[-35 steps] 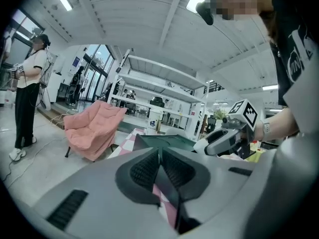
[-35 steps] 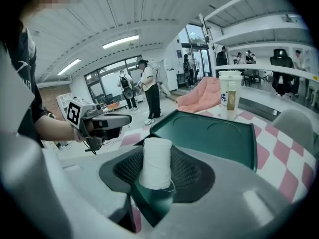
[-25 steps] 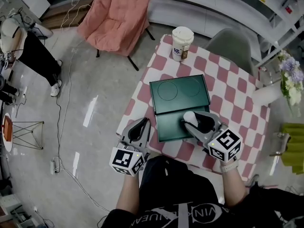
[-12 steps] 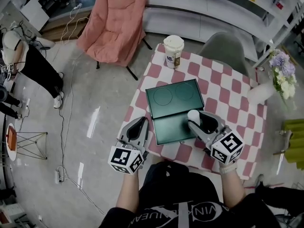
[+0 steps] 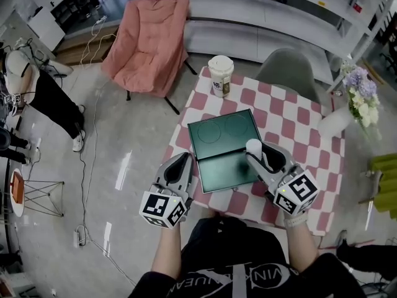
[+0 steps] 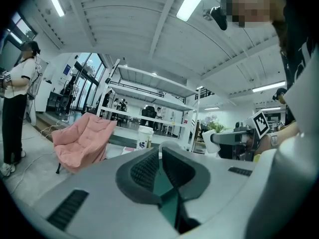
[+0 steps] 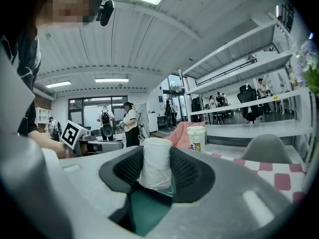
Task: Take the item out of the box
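Note:
A dark green box (image 5: 214,166) lies open on the red-and-white checked table (image 5: 291,126), its lid (image 5: 217,129) folded back on the far side. My right gripper (image 5: 260,156) hovers over the box's right edge, shut on a white spool of thread (image 5: 253,146). In the right gripper view the spool (image 7: 156,163) stands upright between the two ribbed pads (image 7: 187,171). My left gripper (image 5: 181,166) is off the table's left edge beside the box, with its jaws together and nothing in them; in the left gripper view (image 6: 159,156) only a thin slit shows between them.
A lidded paper cup (image 5: 220,75) stands at the table's far corner. A grey chair (image 5: 291,73) is behind the table, a pink chair (image 5: 149,42) at far left. A white vase with flowers (image 5: 347,104) is at the right. A person (image 5: 43,92) stands at the left.
My right gripper, with the spool in it, has drifted from over the middle of the box's base to its right edge. The left gripper has kept its place beside the box.

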Available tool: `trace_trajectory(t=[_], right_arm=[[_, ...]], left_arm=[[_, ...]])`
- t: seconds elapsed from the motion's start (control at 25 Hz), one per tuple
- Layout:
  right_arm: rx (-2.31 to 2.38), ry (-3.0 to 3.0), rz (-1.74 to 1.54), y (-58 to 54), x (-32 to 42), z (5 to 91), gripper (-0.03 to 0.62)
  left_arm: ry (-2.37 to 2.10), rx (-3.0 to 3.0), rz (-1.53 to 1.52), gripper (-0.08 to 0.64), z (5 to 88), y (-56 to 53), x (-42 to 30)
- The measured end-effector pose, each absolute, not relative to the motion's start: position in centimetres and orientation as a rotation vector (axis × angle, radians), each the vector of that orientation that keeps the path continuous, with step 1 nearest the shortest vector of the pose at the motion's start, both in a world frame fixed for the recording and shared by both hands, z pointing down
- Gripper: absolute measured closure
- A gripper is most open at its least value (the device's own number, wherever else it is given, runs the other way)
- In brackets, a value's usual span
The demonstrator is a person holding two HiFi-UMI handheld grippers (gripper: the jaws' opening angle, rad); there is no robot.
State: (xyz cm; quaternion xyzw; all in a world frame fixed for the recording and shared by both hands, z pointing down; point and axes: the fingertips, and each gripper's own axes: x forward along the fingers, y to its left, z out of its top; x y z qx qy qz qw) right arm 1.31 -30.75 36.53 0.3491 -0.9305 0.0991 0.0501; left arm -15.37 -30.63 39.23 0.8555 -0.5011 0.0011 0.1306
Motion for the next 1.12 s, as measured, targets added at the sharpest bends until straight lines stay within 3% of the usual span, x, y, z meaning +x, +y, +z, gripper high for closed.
trace_trajectory(t=[1.12], right_arm=[[1.162,-2.919,0.132,-31.1,1.5,30.9,0.419]], left_arm=[[-1.576,2.515,-0.107,0.535,33.3,-30.8,-17.4]])
